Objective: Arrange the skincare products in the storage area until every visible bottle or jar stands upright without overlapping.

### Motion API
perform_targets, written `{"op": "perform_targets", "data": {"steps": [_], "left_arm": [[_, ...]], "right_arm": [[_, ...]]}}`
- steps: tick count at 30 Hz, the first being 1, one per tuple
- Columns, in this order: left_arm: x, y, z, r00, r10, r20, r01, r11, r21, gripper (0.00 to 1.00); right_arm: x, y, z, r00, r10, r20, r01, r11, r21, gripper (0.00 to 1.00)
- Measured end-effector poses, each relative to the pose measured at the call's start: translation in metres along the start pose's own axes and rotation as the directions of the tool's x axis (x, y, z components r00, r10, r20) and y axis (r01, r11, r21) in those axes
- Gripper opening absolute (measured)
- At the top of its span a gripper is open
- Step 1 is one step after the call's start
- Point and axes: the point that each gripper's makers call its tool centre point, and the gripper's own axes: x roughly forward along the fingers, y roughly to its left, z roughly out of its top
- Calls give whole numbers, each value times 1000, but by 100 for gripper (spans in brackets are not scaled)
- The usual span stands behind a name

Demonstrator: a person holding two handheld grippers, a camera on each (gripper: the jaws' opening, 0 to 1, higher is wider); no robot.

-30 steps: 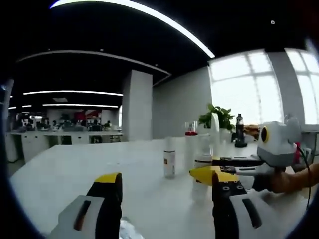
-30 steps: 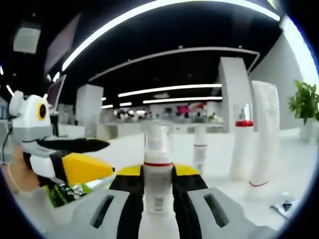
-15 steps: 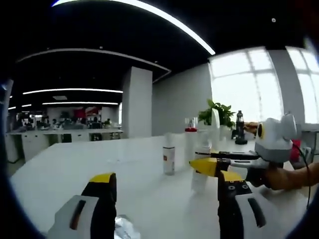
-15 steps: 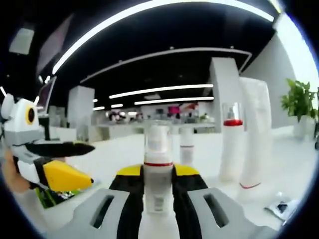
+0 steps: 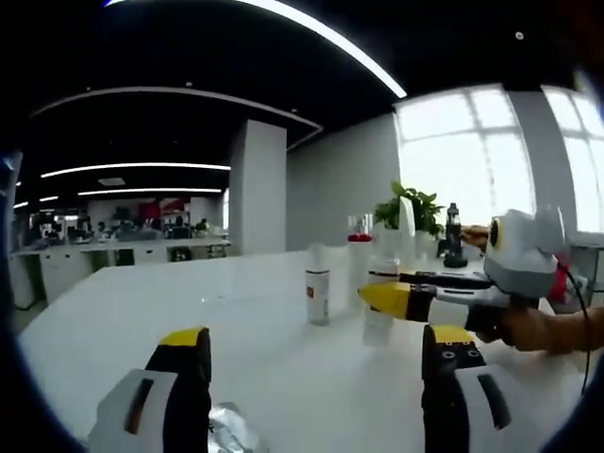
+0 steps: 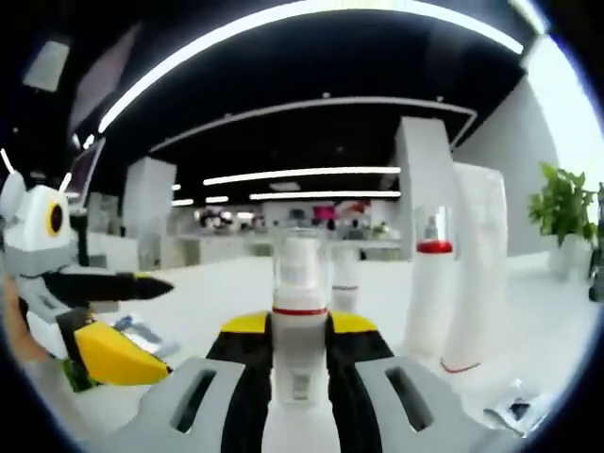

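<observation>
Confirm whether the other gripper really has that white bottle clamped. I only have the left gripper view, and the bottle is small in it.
Observer: Yes. In the right gripper view the bottle stands upright in the right gripper, with the fingers closed on its sides.
Operator: What is ahead of it on the table?
Observer: To its right a white tube and a taller bottle with a red ring under a clear cap stand upright, side by side.
Operator: Is anything lying flat?
Observer: A small packet lies on the table near the tube; I cannot tell what it is.
</observation>
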Motion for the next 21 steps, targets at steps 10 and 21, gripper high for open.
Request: {"op": "perform_targets", "data": {"steps": [10,21], "left_arm": [[-2,0,2,1000,11,4,-11,1000,-28,97],[2,4,-1,1000,9,-6,-9,999,-32,98]], "right_arm": [[17,-18,9,998,-63,11,63,998,29,19],[13,-25,-11,996,-81,-29,83,996,40,19]]}}
